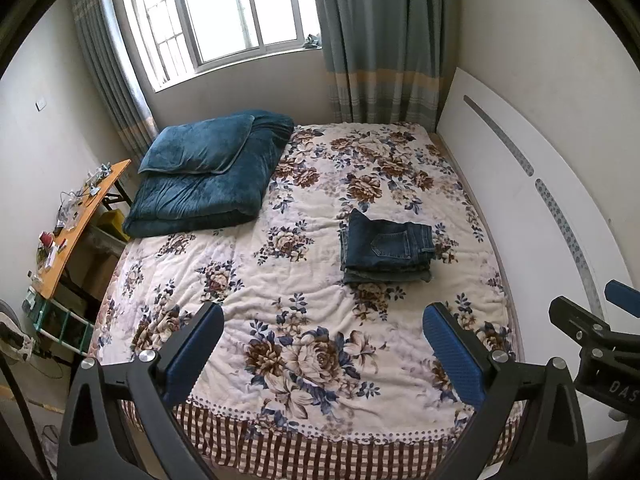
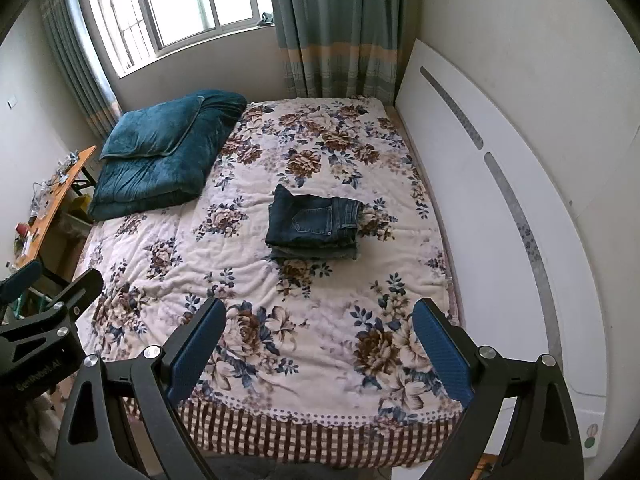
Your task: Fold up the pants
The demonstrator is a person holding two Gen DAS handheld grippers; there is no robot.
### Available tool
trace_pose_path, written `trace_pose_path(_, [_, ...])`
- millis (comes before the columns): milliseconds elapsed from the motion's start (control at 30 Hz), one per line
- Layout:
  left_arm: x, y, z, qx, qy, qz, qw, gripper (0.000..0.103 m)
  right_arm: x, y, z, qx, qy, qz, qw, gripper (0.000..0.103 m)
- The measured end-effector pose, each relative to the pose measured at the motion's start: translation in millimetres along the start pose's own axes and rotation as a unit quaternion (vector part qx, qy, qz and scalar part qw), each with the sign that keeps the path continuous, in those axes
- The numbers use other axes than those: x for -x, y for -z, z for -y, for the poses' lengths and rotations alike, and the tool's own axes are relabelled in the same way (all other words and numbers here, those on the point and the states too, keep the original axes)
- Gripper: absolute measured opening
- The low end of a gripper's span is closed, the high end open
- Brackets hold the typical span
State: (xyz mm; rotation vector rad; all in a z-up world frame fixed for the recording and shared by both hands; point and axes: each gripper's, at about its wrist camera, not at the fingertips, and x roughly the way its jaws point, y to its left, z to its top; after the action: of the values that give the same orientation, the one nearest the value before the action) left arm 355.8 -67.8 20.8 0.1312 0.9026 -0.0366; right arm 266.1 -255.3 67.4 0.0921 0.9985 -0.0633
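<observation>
Dark blue jeans [image 1: 386, 246] lie folded into a compact stack on the floral bedspread [image 1: 304, 280], right of the bed's middle; a back pocket faces up. The same jeans [image 2: 316, 226] sit mid-bed in the right wrist view. My left gripper [image 1: 322, 340] hangs open above the bed's near edge, well short of the jeans, nothing between its blue pads. My right gripper [image 2: 316, 336] is likewise open and empty, back from the stack. The right gripper's body [image 1: 600, 344] shows at the right edge of the left wrist view, and the left gripper's body [image 2: 44, 320] shows at the left edge of the right wrist view.
A folded teal quilt with a pillow [image 1: 208, 172] fills the far left of the bed. The white headboard [image 1: 532, 216] runs along the right side. A cluttered wooden side table [image 1: 76, 216] stands left of the bed. Window and curtains [image 1: 380, 40] are behind.
</observation>
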Motion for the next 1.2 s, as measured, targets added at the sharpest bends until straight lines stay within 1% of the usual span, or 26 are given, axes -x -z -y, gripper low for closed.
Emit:
trace_pose_path(400, [2,-2,2,-0.002,0.003,0.001,1.0000,0.102,7,5,6,-0.012,0.000,0.000,1.000,0.097])
trace_pose_path(1200, [6,-3,10,-0.008,0.006,0.006,0.9999,0.102,8,7,9,-0.015,-0.002,0.000,1.000,0.097])
